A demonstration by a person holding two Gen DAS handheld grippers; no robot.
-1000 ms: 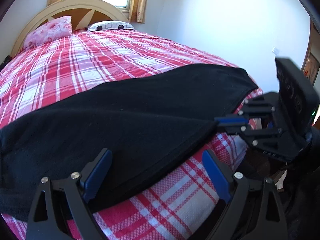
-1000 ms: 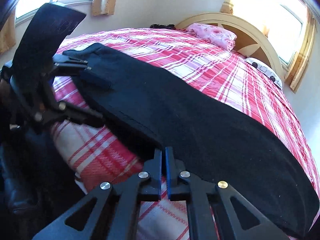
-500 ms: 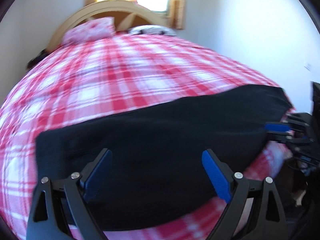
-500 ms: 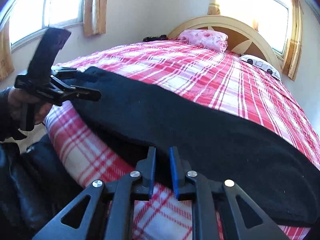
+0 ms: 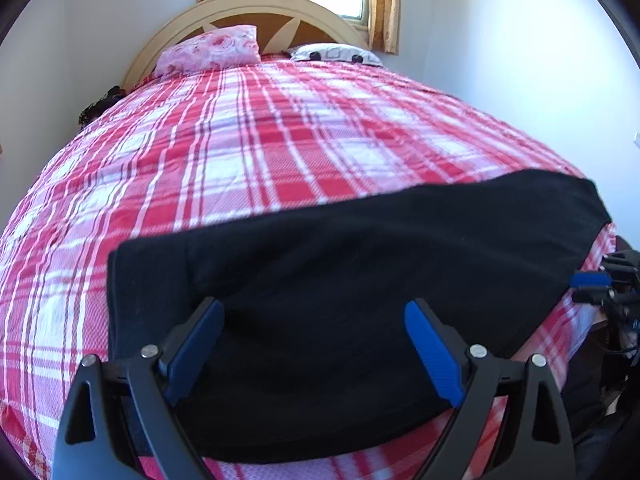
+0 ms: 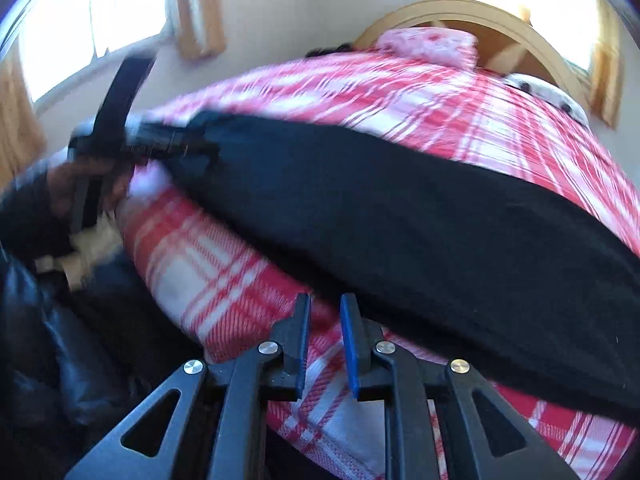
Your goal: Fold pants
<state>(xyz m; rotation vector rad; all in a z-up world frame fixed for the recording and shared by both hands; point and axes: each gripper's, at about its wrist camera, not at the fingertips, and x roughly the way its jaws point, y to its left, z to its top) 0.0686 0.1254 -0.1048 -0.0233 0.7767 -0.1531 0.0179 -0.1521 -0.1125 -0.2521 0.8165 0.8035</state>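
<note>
The black pants (image 5: 360, 264) lie flat in a long folded band across the near end of the red plaid bed (image 5: 248, 152). My left gripper (image 5: 314, 344) is open wide, its blue pads low over the pants' near part, holding nothing. My right gripper (image 6: 325, 340) has its jaws a small gap apart, empty, just off the pants' near edge (image 6: 400, 240) above the bed's side. It also shows at the right edge of the left wrist view (image 5: 592, 286). The left gripper shows blurred at the pants' far end in the right wrist view (image 6: 180, 144).
A pink pillow (image 5: 208, 50) and a white patterned pillow (image 5: 336, 54) lie by the cream headboard (image 5: 256, 10). White walls close in on both sides. A window (image 6: 92, 28) with curtains is at the left. Dark clothing (image 6: 60, 340) is below the bed's edge.
My right gripper has let go of the pants' edge and its jaws have parted a little. My left gripper has swung left along the pants, staying open.
</note>
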